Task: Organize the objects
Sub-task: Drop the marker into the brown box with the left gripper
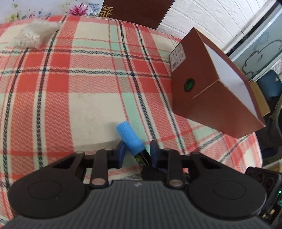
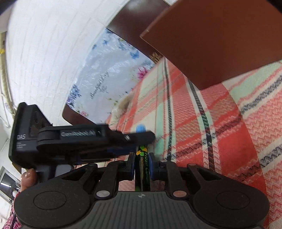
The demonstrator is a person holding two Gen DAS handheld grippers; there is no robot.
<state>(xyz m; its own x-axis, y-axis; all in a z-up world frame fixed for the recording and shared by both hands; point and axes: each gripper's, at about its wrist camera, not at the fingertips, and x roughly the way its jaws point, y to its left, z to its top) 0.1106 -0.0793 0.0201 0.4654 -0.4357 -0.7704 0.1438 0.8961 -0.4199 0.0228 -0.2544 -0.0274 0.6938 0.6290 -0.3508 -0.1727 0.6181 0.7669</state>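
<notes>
2 grippers meet on 1 marker (image 2: 142,163): the right gripper (image 2: 142,164) is clamped on its black barrel, printed "Flash Co…"; the left gripper (image 1: 137,152) brackets its blue cap (image 1: 129,136), contact unclear, above the plaid blanket (image 1: 88,79) near a brown box (image 1: 208,84). A floral sheet (image 2: 105,77) reads "Beautiful Day".

This looks like a bedroom in a home: beneath and ahead of the grippers spreads a red, cream and mint plaid woven blanket (image 1: 88,74), beyond it a white floral-printed pillow (image 2: 109,74), a dark brown wooden headboard (image 1: 137,12), and a white brick-patterned wall (image 1: 208,15).
</notes>
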